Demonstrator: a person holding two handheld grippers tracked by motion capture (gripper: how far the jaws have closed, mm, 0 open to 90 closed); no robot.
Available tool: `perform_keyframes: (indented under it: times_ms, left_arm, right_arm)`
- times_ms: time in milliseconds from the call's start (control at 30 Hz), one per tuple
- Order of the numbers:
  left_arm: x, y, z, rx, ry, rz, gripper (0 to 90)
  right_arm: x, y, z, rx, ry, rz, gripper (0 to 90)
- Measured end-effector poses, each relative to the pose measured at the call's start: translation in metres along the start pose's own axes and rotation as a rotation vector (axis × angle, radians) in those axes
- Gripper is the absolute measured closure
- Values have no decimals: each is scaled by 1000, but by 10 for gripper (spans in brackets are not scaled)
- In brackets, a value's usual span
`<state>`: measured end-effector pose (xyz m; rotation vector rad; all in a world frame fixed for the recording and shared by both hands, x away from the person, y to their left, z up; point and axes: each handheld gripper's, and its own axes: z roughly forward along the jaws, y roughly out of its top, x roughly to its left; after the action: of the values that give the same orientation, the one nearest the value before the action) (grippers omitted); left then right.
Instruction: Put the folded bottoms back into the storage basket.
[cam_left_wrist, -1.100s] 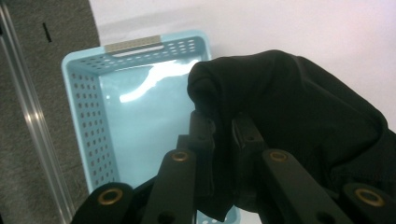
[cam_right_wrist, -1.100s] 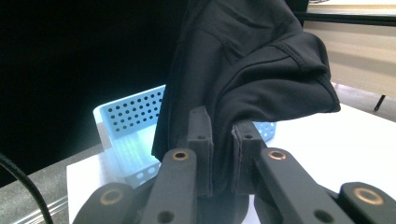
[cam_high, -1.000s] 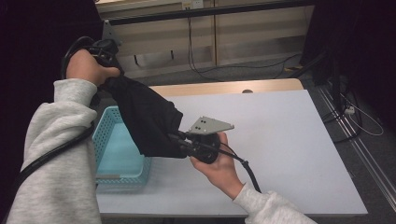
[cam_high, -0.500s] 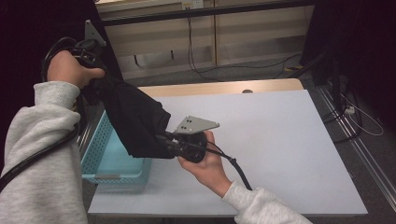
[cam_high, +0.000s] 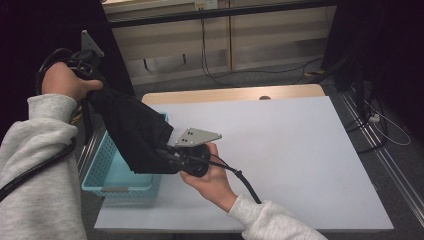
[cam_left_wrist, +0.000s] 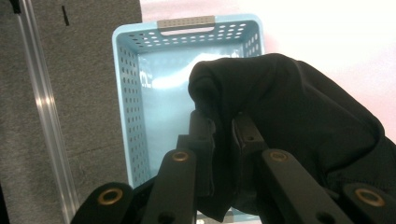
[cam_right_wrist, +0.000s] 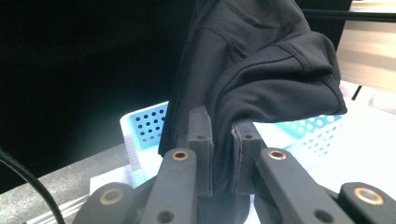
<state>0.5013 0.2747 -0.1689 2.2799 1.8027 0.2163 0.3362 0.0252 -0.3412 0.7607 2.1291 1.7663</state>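
A black garment (cam_high: 132, 132) hangs stretched between my two grippers above the light blue basket (cam_high: 105, 167) at the table's left edge. My left gripper (cam_high: 90, 82) is raised high at the far left, shut on the garment's upper end. My right gripper (cam_high: 167, 152) is lower, over the basket's right side, shut on the garment's lower end. In the left gripper view the black garment (cam_left_wrist: 299, 121) bunches between the pads with the basket (cam_left_wrist: 154, 93) below. In the right gripper view the garment (cam_right_wrist: 261, 65) rises from the pinching jaws, with the basket (cam_right_wrist: 144, 123) behind.
The white table top (cam_high: 280, 155) stretches to the right of the basket. A wooden strip (cam_high: 235, 94) runs along its far edge. Cables (cam_high: 380, 125) lie on the grey floor to the right and behind the table.
Both hands have carried the garment to the left. It now hangs more over the basket, and the left hand sits farther out past the table's left edge.
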Motion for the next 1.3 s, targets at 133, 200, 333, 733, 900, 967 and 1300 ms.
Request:
perform_keyframes:
  times_ms: [133, 200, 333, 733, 900, 967, 1300]
  left_arm:
    - [6, -3, 2, 0, 7, -7, 811]
    - [10, -4, 3, 7, 3, -15, 811]
    - [15, -6, 6, 9, 5, -18, 811]
    - [43, -11, 19, 32, 19, -55, 811]
    - [55, -10, 41, -111, 139, 56, 573]
    - [52, -12, 54, -106, 163, 124, 438]
    - [45, -25, 80, -171, 98, 160, 228]
  right_arm:
    - [2, -3, 6, 5, 10, 6, 813]
    - [4, -4, 9, 9, 18, 4, 813]
    - [8, -5, 15, 13, 29, 1, 812]
    - [23, -10, 45, 40, 78, 14, 812]
    - [27, -14, 66, 84, 60, -27, 601]
    - [23, -16, 64, 117, 22, -84, 452]
    - [-17, -29, 11, 141, -52, -114, 343]
